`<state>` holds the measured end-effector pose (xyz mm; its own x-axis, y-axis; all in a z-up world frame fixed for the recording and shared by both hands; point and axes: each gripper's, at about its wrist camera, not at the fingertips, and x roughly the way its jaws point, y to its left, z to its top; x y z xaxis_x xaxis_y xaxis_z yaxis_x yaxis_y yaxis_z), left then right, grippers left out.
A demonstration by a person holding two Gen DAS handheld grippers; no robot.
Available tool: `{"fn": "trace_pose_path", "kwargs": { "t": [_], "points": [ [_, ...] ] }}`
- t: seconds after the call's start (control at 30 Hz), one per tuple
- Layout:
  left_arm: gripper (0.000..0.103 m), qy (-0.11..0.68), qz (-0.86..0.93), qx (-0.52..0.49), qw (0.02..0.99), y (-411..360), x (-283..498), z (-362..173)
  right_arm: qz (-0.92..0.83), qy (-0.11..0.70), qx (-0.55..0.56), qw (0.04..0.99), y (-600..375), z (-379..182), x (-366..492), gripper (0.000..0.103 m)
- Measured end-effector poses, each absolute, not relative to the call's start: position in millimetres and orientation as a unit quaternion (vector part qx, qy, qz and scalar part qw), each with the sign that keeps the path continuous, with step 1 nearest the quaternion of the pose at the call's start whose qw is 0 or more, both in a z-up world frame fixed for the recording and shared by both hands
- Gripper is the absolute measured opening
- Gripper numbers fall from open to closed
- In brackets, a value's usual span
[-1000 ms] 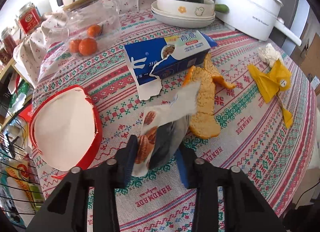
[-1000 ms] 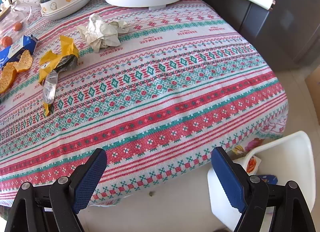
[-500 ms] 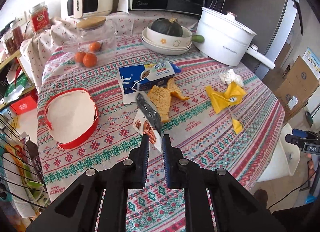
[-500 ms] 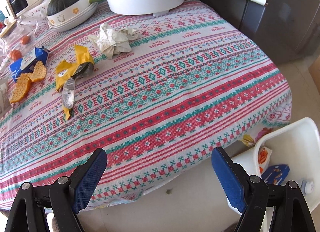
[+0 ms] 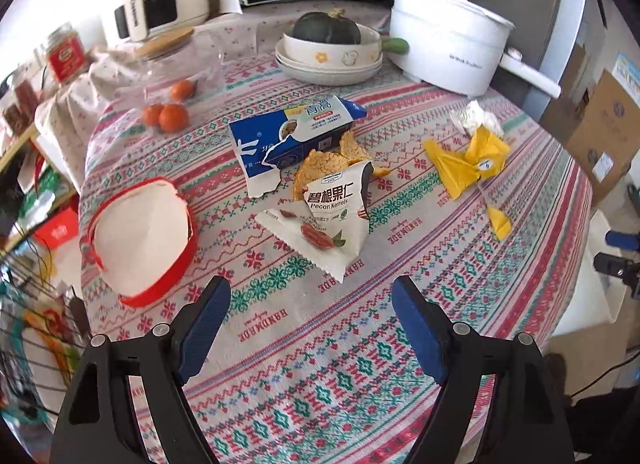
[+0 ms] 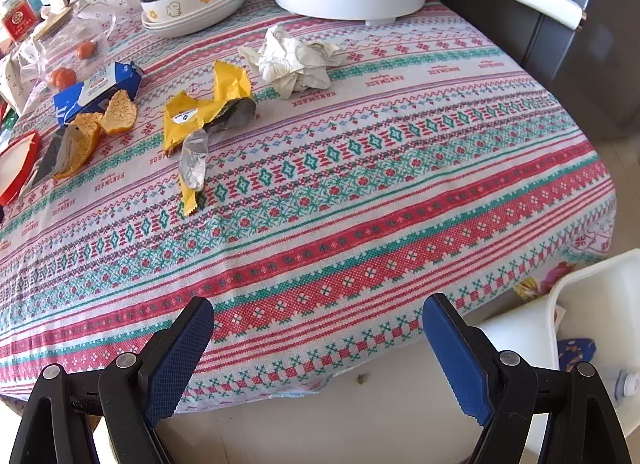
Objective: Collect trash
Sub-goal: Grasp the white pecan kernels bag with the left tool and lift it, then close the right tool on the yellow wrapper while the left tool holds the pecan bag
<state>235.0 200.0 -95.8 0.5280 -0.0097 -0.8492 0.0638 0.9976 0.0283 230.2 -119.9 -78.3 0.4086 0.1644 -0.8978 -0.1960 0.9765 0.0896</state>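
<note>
The torn white pecan-kernel snack packet lies crumpled on the patterned tablecloth, just beside the orange peel. Left gripper and right gripper both spread wide, empty.

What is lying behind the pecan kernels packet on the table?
Behind the pecan kernels packet lies orange peel, with the torn blue carton beyond it. The packet covers the peel's lower part, so how far it reaches is hidden.
</note>
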Motion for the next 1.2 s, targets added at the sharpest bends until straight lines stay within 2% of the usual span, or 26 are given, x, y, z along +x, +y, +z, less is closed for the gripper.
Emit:
{"fn": "trace_pose_path", "kwargs": {
  "t": [0.27, 0.53, 0.67, 0.7, 0.8, 1.2],
  "points": [
    [0.086, 0.471, -0.085, -0.009, 0.878, 211, 282, -86, 0.107, 0.543, -0.034, 0.832, -126, -88, 238, 0.088],
    [0.086, 0.53, -0.072, -0.045, 0.844, 220, 313, -125, 0.092, 0.565, -0.037, 0.819, -134, -107, 252, 0.088],
    [0.075, 0.517, -0.083, -0.11, 0.845, 231, 303, -136, 0.09, 0.567, -0.034, 0.818, -134, -108, 256, 0.088],
    [0.069, 0.509, -0.082, -0.123, 0.848, 234, 300, -135, 0.091, 0.567, -0.034, 0.818, -133, -108, 257, 0.088],
    [0.063, 0.494, -0.072, -0.148, 0.854, 238, 292, -133, 0.094, 0.567, -0.033, 0.818, -128, -108, 258, 0.088],
    [0.061, 0.442, -0.055, -0.13, 0.886, 201, 231, -89, 0.117, 0.545, -0.017, 0.83, -105, -98, 266, 0.088]
  ]
}}
